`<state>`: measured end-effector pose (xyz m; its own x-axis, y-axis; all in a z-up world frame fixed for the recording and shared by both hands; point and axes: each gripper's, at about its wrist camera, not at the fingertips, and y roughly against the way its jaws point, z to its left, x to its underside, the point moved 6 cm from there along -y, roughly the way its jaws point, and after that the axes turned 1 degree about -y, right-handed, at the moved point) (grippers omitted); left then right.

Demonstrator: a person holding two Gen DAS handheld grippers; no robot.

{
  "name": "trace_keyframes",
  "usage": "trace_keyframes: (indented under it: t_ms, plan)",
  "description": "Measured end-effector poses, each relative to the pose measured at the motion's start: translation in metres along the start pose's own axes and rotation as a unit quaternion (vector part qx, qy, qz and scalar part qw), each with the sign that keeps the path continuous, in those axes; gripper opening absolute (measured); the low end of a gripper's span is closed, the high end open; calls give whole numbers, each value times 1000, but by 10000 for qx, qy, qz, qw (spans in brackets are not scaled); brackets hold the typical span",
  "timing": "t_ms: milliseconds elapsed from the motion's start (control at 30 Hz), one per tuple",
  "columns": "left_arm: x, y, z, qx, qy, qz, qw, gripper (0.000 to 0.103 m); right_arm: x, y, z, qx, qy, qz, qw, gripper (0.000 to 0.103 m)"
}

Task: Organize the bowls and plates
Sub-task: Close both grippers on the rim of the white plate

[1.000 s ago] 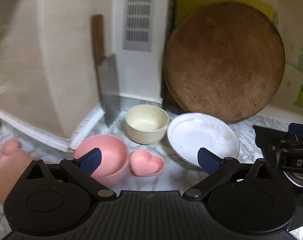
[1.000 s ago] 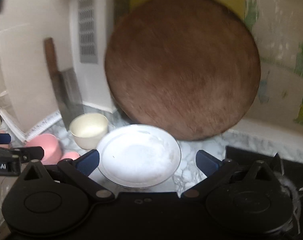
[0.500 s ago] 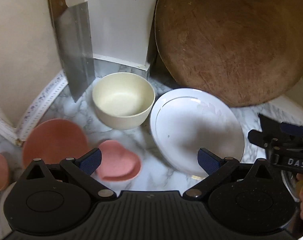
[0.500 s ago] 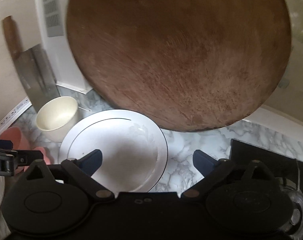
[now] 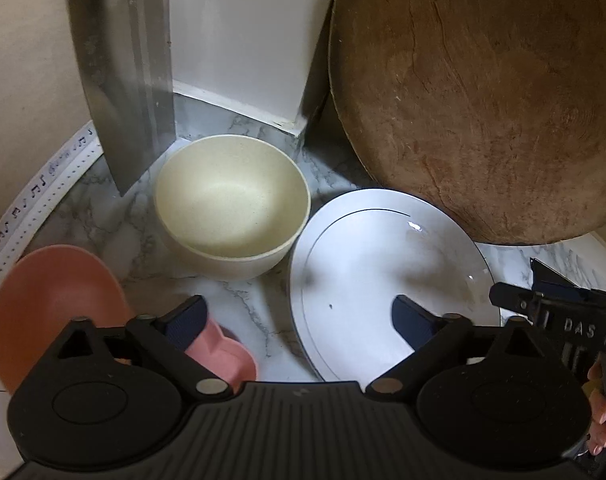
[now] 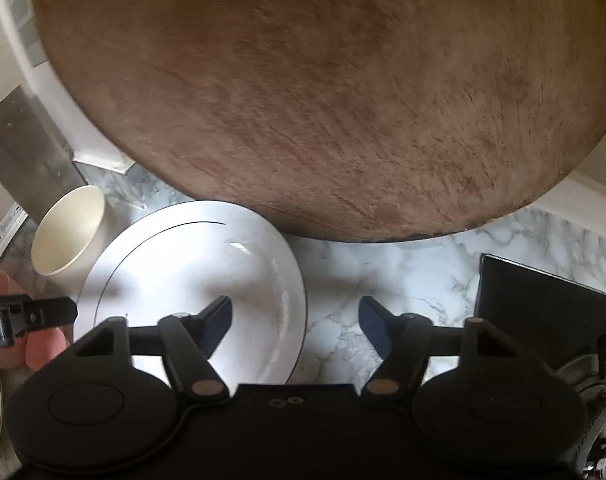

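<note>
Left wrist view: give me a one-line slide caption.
Open left gripper hovers over a marble counter before a cream bowl, white plate, pink bowl and wooden board.

Black plastic grippers [image 5: 299, 322] w/ navy jaws, silver pivot screws.

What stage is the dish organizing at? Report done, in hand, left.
Done: nothing looks stacked. In hand: nothing; the right hand-held gripper, open, straddles the white plate's rim, and the left hand-held gripper hangs open. Left: white plate, cream bowl, pink bowl and heart dish sit apart.
</note>
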<state>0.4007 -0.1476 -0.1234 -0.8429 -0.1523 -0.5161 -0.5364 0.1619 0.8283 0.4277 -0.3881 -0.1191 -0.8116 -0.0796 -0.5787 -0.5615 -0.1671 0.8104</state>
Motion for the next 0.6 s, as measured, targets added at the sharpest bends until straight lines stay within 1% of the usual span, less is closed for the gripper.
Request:
trace_keyframes:
  t_ms: [67,100,133,167,200,267,300,400,500,567,600]
  plan:
    - [0,-4,-2,5,45,37,10000,90,-2,-5,-4,-88,-101,99,9999,59]
    - [0,-5,-2,12,63,44,10000,87,-3,-7,-5,-151,-162,153,9996,51]
    - [0,-7,-2,34,74,61,9999,78,-4,-10,-7,-202,-219,202,9994,48]
    - [1,-10,-3,52,78,111,9999,69,-4,-13,-8,-249,-281,251,9990,48]
    - [1,-12,-2,54,83,150,9998,66,-6,-15,-9,-276,-308,269,9988,46]
    - [2,-15,0,24,117,165,9998,65,-6,-18,-11,-342,-352,317,9983,40]
    - [2,-16,1,26,151,176,9997,65,-6,-20,-11,-385,-376,354,9979,34]
    - [2,-21,6,50,286,246,9993,62,-6,-24,-12,-446,-388,422,9974,32]
    - [1,-25,9,-71,321,257,9991,60,-6,-29,-12,-486,-391,495,9968,26]
    - [0,-28,10,-20,362,283,9989,51,-6,-31,-12,-506,-389,526,9966,23]
    - [0,-29,10,12,386,299,9988,49,-6,-32,-12,-506,-391,539,9965,23]
